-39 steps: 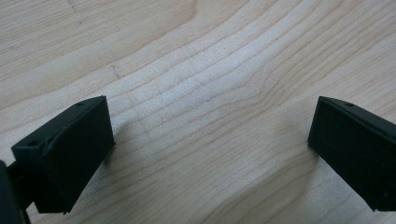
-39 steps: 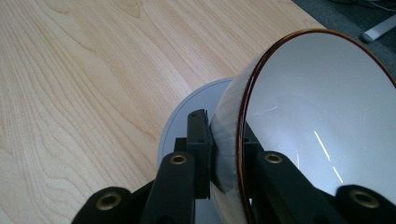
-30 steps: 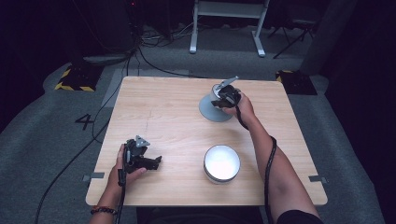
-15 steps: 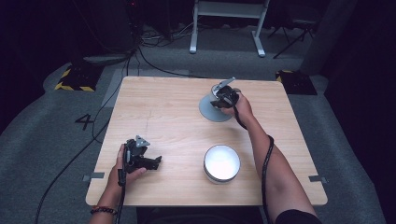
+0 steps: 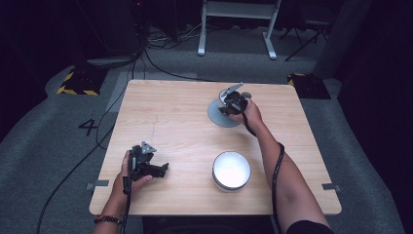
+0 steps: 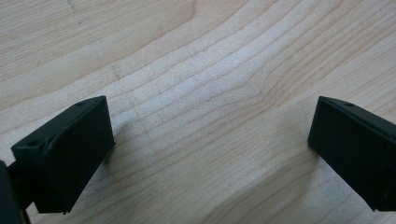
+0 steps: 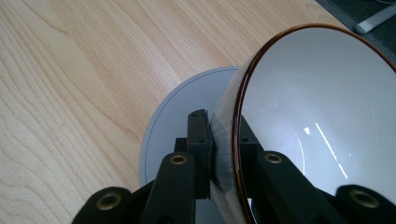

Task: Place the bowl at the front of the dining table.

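the right gripper [image 7: 223, 154] is seen clamped on the wall of a white bowl [image 7: 322, 112], one black jaw inside and one outside, pressed tight against the rim; the inner jaw is largely hidden behind the bowl's wall, and the bowl itself is cut off at the right and bottom edges of the right gripper view; in the high view the right gripper [image 5: 233, 102] and its hand cover most of the bowl, so little of it can be made out there; the bowl is glossy white inside, with a thin brown line along its rim, and is held tilted on edge; beneath it, at about 7 o'clock from the bowl, a flat grey round plate [image 7: 180, 107] lies on the wooden table [image 7: 70, 70]; in the high view the plate [image 5: 216, 116] sits at roughly 1 o'clock on the table; the left gripper [image 6: 210, 149] is held with its jaws wide apart and nothing between them, bare wood alone beneath; it [image 5: 146, 163] rests at about 7 o'clock on the table; a white round container [image 5: 232, 170] stands at about 5 o'clock, well apart from both grippers.
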`<state>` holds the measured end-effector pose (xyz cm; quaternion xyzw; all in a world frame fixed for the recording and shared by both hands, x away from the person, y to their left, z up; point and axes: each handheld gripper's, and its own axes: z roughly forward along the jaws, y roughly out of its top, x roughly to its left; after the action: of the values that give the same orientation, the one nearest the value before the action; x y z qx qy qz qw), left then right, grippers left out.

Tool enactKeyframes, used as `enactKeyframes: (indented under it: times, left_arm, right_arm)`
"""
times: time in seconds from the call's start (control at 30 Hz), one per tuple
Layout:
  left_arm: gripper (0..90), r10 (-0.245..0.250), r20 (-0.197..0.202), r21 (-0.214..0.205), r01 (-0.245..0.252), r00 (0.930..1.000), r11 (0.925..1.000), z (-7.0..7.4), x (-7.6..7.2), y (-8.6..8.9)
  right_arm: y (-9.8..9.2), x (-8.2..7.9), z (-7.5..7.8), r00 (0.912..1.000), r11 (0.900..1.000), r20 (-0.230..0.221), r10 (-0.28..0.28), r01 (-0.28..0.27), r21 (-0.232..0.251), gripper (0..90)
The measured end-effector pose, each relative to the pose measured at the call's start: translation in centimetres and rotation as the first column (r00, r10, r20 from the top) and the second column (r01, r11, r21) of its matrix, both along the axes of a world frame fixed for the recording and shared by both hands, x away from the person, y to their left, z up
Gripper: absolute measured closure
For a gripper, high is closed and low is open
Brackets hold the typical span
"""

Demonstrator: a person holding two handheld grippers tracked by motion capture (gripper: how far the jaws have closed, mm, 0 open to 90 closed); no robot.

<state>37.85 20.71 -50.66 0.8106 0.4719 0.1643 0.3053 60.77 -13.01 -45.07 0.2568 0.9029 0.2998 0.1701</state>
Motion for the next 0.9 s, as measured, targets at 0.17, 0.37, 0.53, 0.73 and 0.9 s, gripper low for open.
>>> enactKeyframes:
  times: [0.17, 0.37, 0.53, 0.73, 0.9]
  left_arm:
    - [0.3, 0.0, -0.003, -0.003, 0.0, 1.0, 1.0, -0.01, -0.01, -0.02]
    - [0.3, 0.0, 0.002, 0.0, 0.0, 1.0, 1.0, 0.0, 0.01, 0.0]
    - [0.3, -0.001, 0.002, 0.0, 0.001, 1.0, 1.0, 0.0, 0.01, 0.0]
    - [0.3, 0.001, 0.001, 0.0, -0.001, 1.0, 1.0, 0.0, 0.0, 0.0]
    - [0.3, 0.0, -0.003, -0.004, 0.0, 1.0, 1.0, -0.01, -0.01, -0.02]
  right_arm:
    - [0.03, -0.1, -0.15, 1.0, 1.0, 0.002, 0.002, -0.002, -0.003, 82.4]
    - [0.17, -0.29, -0.67, 0.9997, 0.9998, -0.022, 0.01, -0.01, 0.015, 80.7]
    - [0.21, -0.31, -0.7, 0.9996, 0.9998, -0.022, 0.019, -0.019, 0.007, 79.6]
    - [0.31, -0.49, -0.92, 0.9989, 0.9996, -0.04, 0.025, -0.024, 0.017, 75.9]
    - [0.25, -0.54, -0.83, 0.9988, 0.9995, -0.042, 0.024, -0.023, 0.024, 76.2]
